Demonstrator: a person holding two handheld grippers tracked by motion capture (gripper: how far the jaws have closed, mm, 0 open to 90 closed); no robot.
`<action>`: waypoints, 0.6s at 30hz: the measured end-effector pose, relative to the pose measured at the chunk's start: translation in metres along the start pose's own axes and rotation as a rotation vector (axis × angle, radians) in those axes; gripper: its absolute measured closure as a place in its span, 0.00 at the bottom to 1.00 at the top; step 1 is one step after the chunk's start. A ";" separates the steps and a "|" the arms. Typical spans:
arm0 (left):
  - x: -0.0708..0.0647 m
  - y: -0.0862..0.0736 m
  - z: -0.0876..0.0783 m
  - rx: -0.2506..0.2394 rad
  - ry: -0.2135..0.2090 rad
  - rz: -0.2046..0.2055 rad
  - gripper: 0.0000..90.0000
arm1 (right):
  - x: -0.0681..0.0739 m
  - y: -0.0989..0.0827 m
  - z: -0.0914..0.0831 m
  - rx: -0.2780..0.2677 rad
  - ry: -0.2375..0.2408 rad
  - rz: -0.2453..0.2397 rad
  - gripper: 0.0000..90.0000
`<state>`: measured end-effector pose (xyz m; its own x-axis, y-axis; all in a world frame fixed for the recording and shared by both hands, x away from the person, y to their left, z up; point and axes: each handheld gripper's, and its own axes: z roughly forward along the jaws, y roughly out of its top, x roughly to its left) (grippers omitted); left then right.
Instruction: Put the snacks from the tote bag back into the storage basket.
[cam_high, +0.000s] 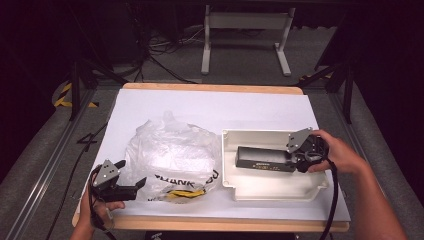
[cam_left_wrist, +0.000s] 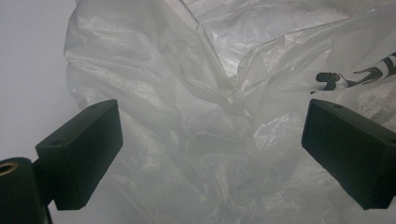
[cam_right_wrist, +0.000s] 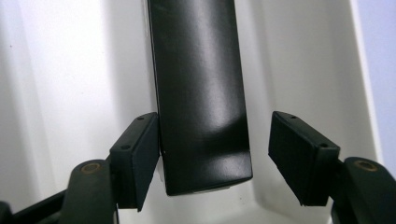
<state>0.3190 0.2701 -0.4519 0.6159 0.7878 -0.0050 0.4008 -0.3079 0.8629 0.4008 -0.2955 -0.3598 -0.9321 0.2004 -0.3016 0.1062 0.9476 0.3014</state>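
Long black box (cam_high: 264, 159) lies inside white tray (cam_high: 272, 190).

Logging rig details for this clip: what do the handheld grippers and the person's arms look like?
Both the left gripper and right gripper are black, with blocky rectangular jaws, brass-coloured pivot bushings, a grey three-cornered top plate and a trailing black cable. The forearms are bare, no sleeves visible.
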 end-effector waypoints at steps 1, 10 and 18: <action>0.000 0.000 0.000 0.000 -0.001 -0.002 0.07 | 0.000 0.000 -0.001 -0.005 -0.003 0.006 0.38; 0.000 0.000 -0.002 -0.009 0.009 -0.002 0.07 | 0.001 0.002 -0.012 -0.082 -0.052 0.048 0.36; 0.002 0.000 -0.004 -0.016 0.016 -0.011 0.07 | 0.005 0.000 -0.022 -0.201 -0.167 0.196 0.30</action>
<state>0.3173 0.2738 -0.4504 0.6003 0.7998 -0.0065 0.3966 -0.2906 0.8708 0.3883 -0.2995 -0.3418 -0.8291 0.4283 -0.3594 0.1926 0.8222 0.5357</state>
